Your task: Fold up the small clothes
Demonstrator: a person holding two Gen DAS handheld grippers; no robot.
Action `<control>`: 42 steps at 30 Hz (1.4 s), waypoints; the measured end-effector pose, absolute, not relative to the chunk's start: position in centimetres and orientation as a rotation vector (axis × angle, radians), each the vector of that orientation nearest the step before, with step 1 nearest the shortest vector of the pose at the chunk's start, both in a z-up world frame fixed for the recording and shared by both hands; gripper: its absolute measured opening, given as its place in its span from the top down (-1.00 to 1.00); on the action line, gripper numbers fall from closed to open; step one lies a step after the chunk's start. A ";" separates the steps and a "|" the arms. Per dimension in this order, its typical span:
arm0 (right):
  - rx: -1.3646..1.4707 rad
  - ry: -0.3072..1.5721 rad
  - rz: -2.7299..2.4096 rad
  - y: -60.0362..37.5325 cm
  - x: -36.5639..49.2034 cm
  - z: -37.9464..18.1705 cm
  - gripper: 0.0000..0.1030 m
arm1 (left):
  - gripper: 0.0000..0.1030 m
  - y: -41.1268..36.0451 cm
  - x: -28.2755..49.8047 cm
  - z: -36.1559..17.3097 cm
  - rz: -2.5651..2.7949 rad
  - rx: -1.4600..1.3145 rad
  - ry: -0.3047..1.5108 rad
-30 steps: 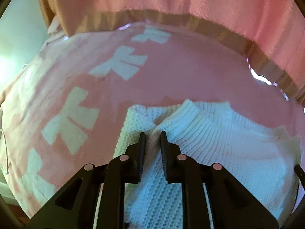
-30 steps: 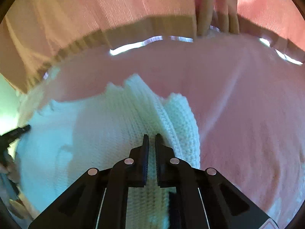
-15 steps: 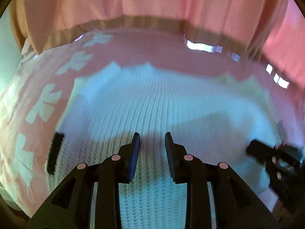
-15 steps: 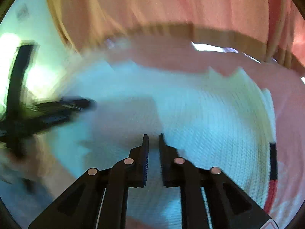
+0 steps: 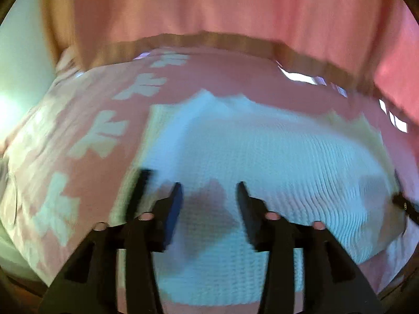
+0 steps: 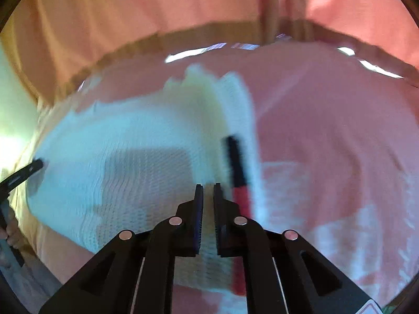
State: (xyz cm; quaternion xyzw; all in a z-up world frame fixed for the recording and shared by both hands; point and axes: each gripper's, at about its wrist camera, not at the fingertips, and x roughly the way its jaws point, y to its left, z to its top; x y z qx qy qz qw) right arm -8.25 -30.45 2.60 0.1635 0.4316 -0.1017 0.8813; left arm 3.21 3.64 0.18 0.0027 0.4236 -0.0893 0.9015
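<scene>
Jaws of left gripper (image 5: 209, 196) spread, right gripper (image 6: 208, 198) nearly closed, above white knit garment (image 5: 262, 151).

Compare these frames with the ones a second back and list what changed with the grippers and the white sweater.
The left gripper let go of the white sweater: a second ago it pinched a fold, now its jaws stand wide open above flat knit. The right gripper also released its fold but remains nearly closed, nothing between the jaws. The sweater went from bunched up to spread flat. It lies on the same pink blanket, pink curtain behind.
</scene>
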 end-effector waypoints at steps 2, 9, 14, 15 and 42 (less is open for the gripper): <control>0.355 0.852 -0.229 -31.2 -8.5 3.6 0.67 | -0.21 5.8 3.6 0.6 -0.132 -0.089 0.871; 0.347 0.940 -0.262 -31.4 -5.5 0.6 0.84 | -0.06 6.2 4.9 -1.8 -0.080 -0.025 0.956; 0.415 0.898 -0.347 -33.8 -8.0 0.8 0.87 | -0.02 7.3 5.0 -2.9 -0.074 0.008 0.983; 0.443 0.912 -0.341 -34.2 -8.2 0.4 0.84 | -0.03 7.5 5.0 -3.0 -0.078 0.002 0.987; 0.098 0.823 0.120 -12.8 0.9 0.5 0.74 | -0.23 7.3 6.5 -1.5 -0.040 -0.025 0.969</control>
